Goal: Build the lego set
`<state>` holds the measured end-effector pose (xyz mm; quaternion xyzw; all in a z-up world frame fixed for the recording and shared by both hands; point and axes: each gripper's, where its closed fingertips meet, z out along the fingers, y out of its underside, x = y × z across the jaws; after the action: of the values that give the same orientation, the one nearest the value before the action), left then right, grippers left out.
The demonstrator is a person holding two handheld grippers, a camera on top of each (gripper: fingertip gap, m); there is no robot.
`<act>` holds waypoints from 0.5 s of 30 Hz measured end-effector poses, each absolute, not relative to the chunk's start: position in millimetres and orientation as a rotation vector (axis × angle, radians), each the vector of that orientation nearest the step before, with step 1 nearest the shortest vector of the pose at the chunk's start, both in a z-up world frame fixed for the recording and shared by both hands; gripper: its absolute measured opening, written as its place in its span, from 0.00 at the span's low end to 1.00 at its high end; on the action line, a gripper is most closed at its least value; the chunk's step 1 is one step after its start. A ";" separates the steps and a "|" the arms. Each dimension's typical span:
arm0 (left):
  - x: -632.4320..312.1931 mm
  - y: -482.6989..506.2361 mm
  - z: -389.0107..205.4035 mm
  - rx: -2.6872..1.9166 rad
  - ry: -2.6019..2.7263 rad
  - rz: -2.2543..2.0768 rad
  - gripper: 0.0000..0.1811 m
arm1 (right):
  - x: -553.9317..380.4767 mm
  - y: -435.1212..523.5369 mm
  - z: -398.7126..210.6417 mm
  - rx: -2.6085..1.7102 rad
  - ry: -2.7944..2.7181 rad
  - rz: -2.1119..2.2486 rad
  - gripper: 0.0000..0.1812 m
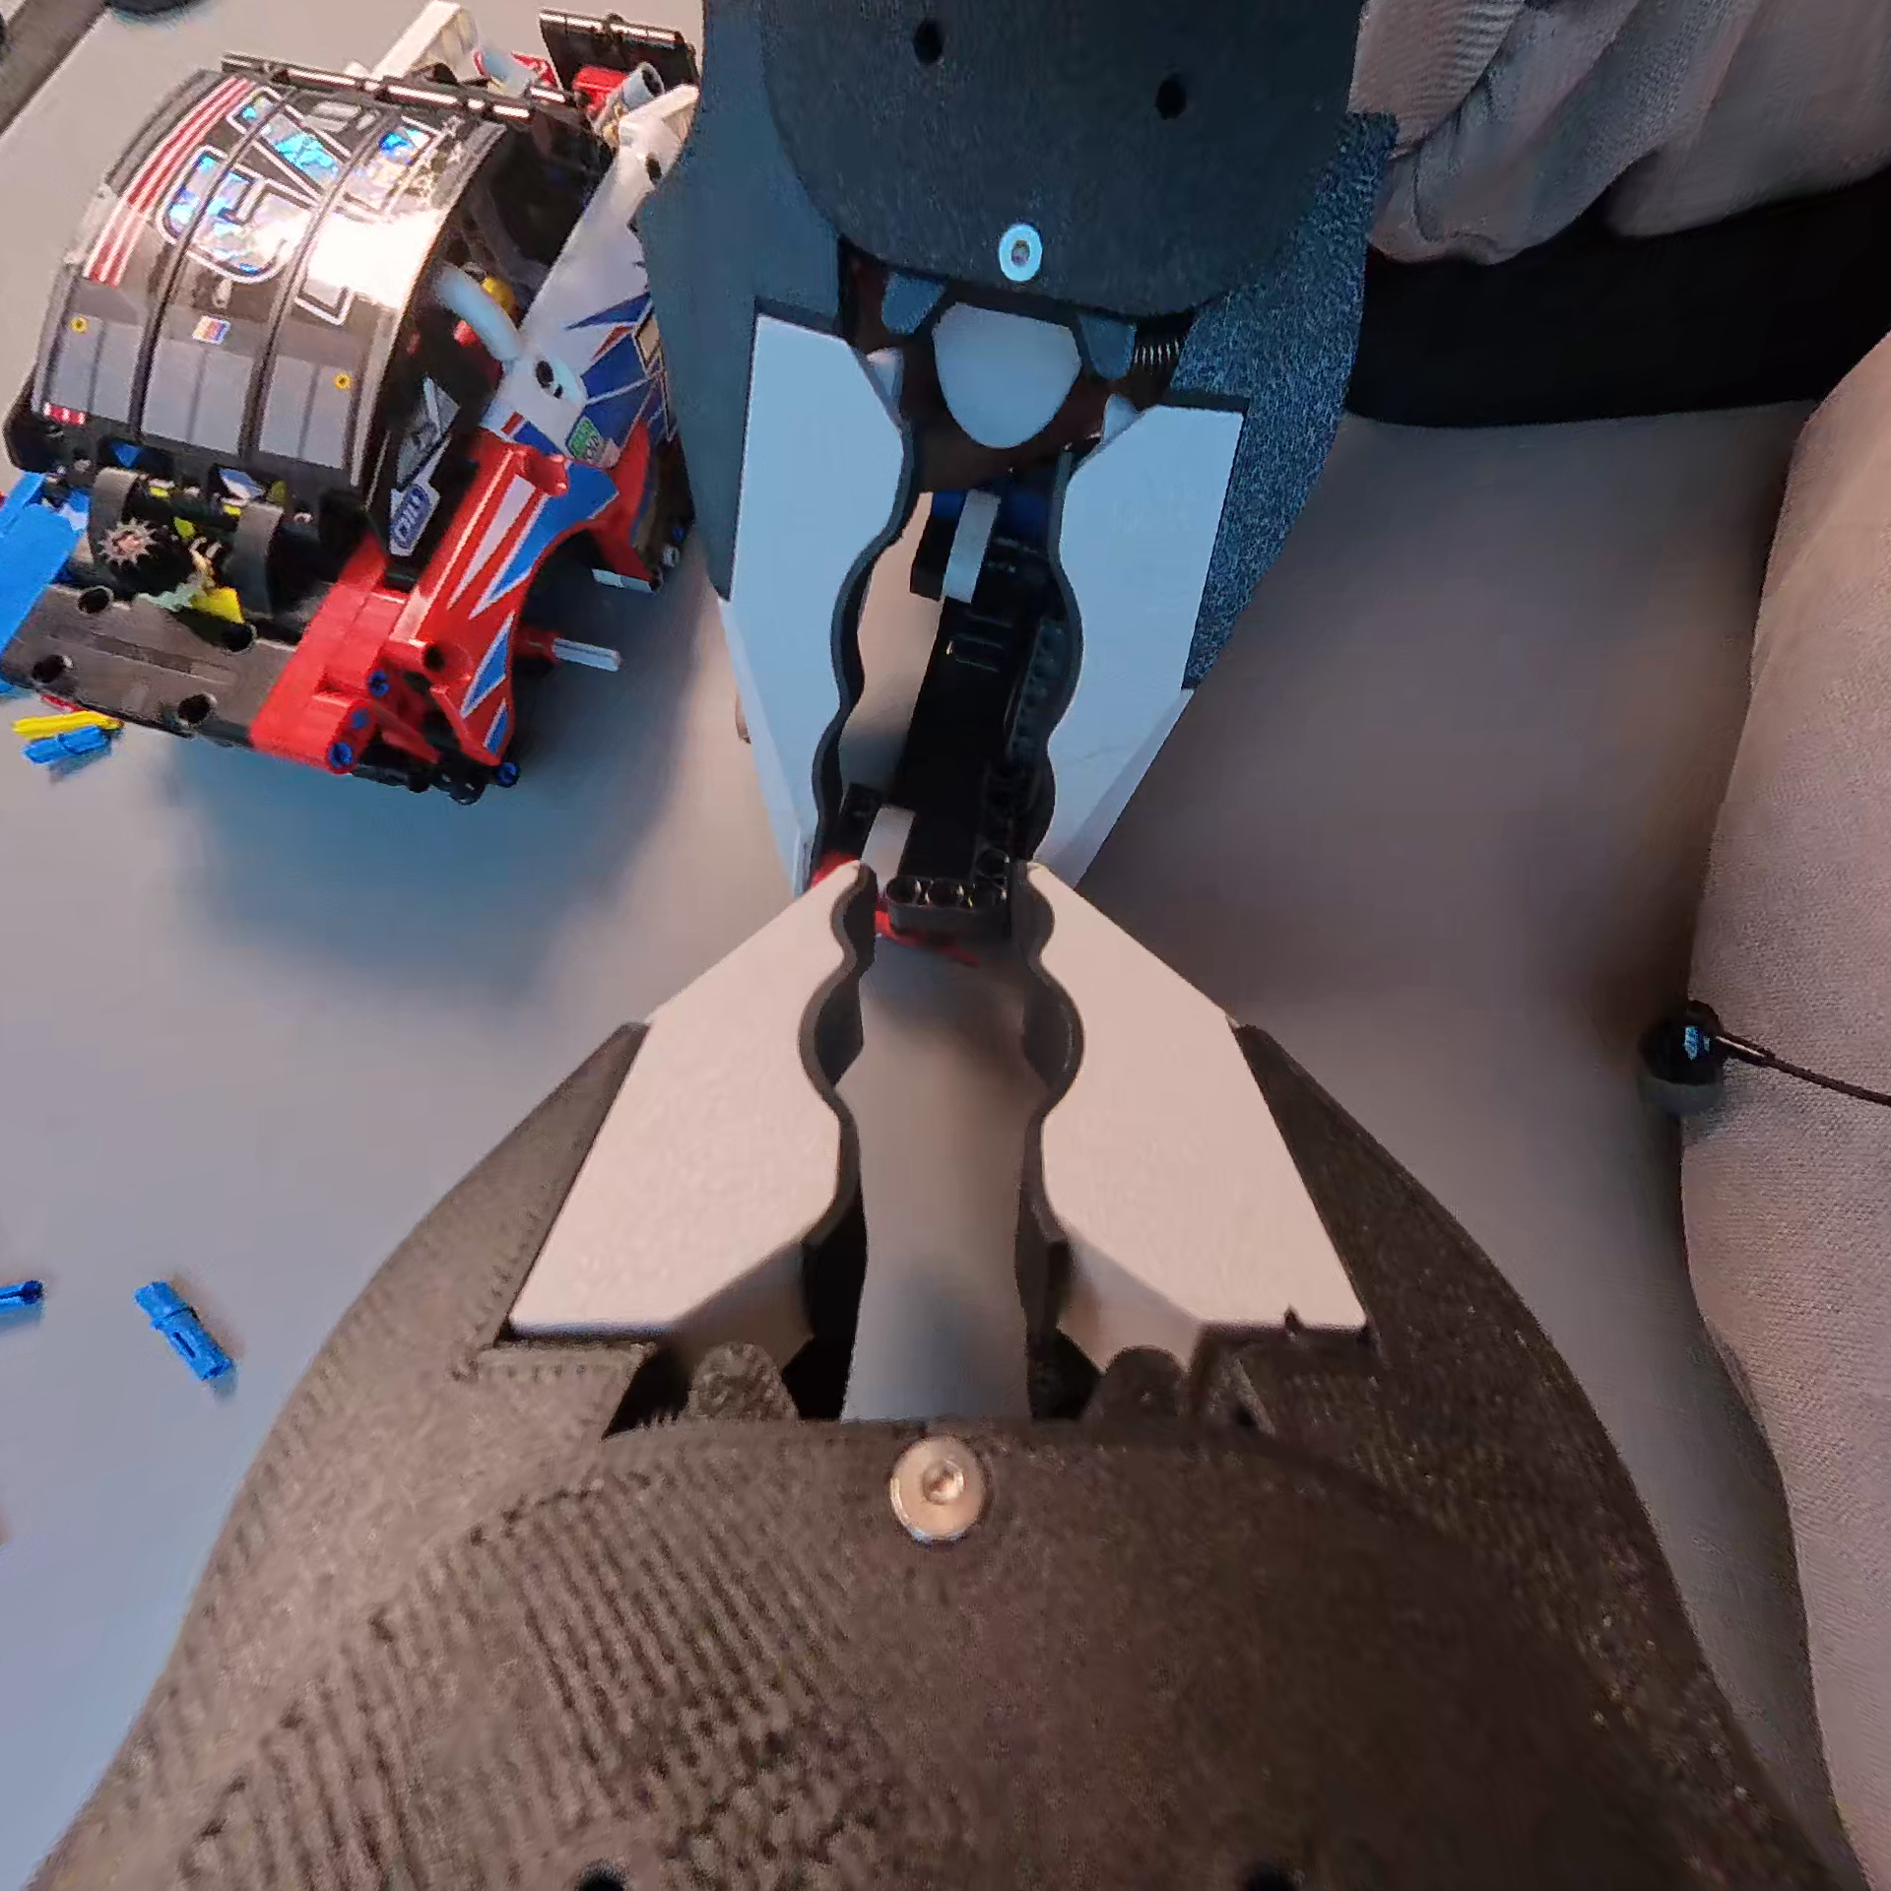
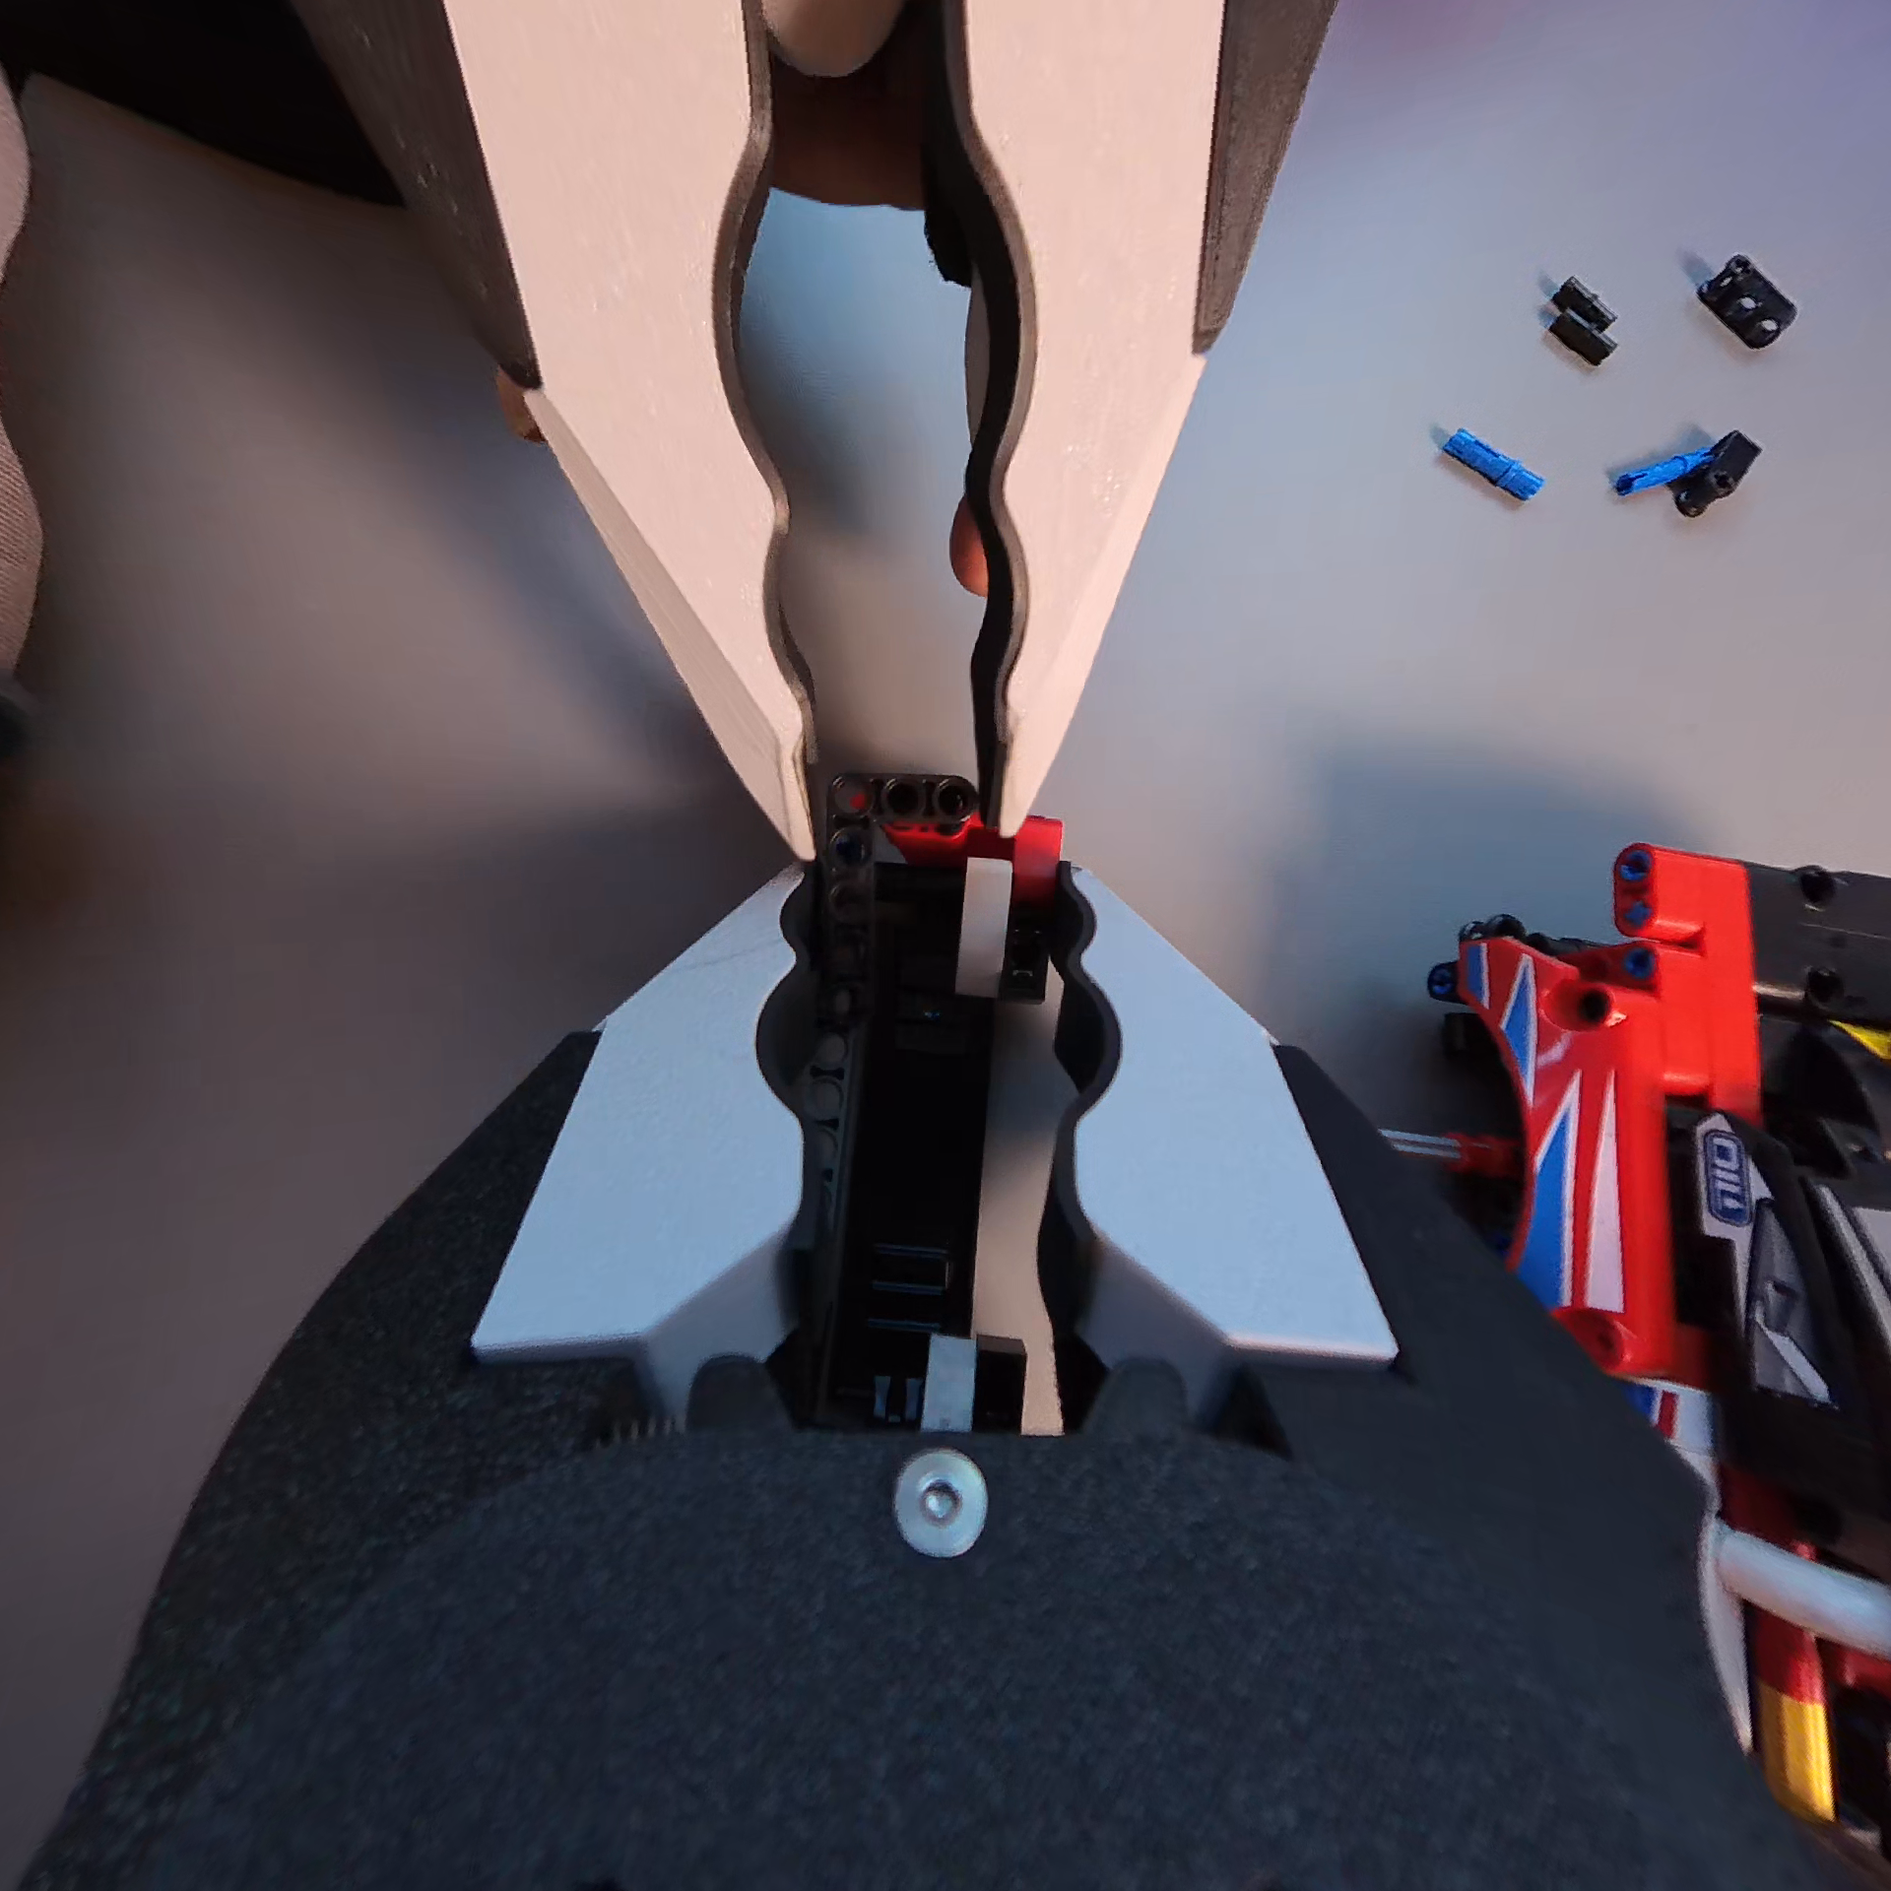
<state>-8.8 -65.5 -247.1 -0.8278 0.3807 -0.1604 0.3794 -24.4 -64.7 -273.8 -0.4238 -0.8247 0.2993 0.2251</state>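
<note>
A long black lego sub-assembly with white and red bits lies lengthwise between the fingers of my right gripper, which is shut on it. My left gripper faces it tip to tip and is shut on the three-hole end of the same sub-assembly. In the right wrist view the left gripper comes down from the top. Both hold it just above the grey table. The part-built red, blue and black lego car stands at the left, also in the right wrist view.
Loose blue pins and yellow and blue pins lie on the table. In the right wrist view more blue pins and black connectors lie at the far right. Grey fabric and a small black corded item border the right. Only a small space, under 4 cm, lies between the two pairs of fingers.
</note>
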 end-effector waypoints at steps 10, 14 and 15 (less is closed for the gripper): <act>-12.4 -70.9 -254.6 -2.131 1.022 -0.387 0.12 | -24.1 -65.1 -273.8 -1.162 -2.280 0.829 0.24; -12.2 -70.7 -254.3 -2.100 1.091 -0.357 0.12 | -23.9 -65.5 -273.7 -1.158 -2.281 0.832 0.24; -12.2 -70.5 -254.3 -2.093 1.121 -0.347 0.12 | -23.8 -65.5 -273.7 -1.157 -2.281 0.831 0.24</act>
<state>-12.2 -70.5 -254.3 -0.8128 0.4353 -0.1348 0.3628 -23.8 -65.5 -273.7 -0.4193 -0.8265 0.3012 0.2244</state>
